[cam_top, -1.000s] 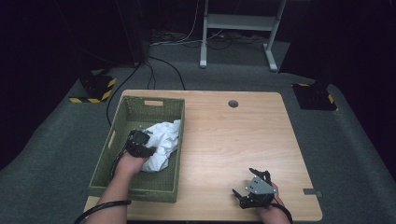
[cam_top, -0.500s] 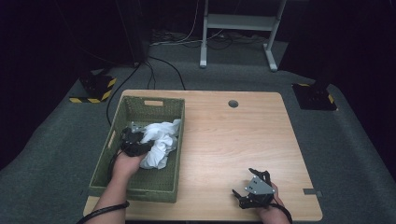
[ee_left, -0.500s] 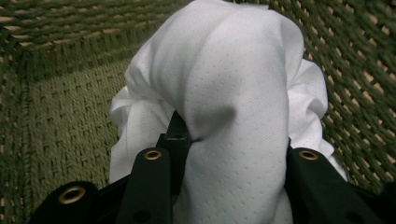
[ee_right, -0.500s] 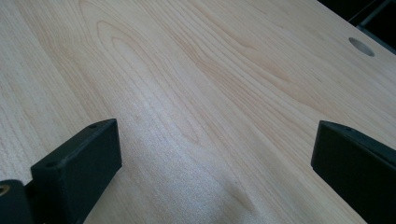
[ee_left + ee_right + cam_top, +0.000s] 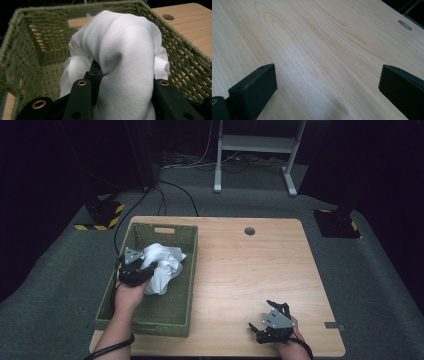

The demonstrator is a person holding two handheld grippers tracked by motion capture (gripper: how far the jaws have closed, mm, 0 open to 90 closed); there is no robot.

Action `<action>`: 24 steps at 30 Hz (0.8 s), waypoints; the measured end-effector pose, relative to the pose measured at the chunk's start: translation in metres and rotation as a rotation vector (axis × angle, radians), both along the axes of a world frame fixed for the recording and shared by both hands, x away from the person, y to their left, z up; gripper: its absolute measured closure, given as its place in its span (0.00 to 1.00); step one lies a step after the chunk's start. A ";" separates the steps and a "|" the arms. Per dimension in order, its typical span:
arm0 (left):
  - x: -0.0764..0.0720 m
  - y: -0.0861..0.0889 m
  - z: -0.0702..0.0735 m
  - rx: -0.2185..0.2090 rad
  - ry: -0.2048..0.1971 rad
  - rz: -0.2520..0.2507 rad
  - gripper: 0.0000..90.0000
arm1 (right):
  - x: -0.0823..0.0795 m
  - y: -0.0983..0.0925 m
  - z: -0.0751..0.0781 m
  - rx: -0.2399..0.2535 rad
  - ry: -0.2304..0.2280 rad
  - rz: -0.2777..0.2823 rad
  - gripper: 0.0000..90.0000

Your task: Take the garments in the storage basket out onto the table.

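- The left claw [image 5: 142, 271] sits at the left of the high view, inside the green woven basket [image 5: 172, 307], with its jaws clamped on a bunched white cloth [image 5: 162, 265].
- In the left gripper view the white cloth [image 5: 125, 55] swells up between the two black jaws and fills the middle of the frame. Its weave shows fine dots, and no label, tag or print can be read on it.
- The basket [image 5: 32, 32] walls rise at the left, top and right of that view; the cloth lies within them, toward the upper half of the basket in the high view.
- The right claw [image 5: 263, 320] rests low on the tabletop [image 5: 250, 270] at the lower right of the high view, well apart from the basket.
- In the right gripper view its jaws stand wide apart with only bare wood grain of the tabletop [image 5: 317, 45] between them.
- A round hole [image 5: 249, 231] lies in the tabletop near its upper edge; no writing or brand is visible anywhere on wood, basket or grippers.
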State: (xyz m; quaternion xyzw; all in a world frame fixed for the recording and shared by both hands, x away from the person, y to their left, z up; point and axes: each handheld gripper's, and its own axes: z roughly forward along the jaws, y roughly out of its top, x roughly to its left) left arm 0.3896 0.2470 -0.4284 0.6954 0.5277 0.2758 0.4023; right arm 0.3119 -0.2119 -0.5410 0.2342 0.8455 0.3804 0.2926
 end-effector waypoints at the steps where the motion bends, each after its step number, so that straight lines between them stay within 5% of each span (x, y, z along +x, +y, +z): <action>1: -0.001 0.000 0.002 0.001 -0.014 0.003 0.72 | 0.000 0.000 0.000 0.000 0.000 0.000 0.02; 24: -0.024 -0.011 0.043 -0.032 -0.216 0.006 0.72 | 0.000 0.000 0.000 0.004 -0.001 0.001 0.02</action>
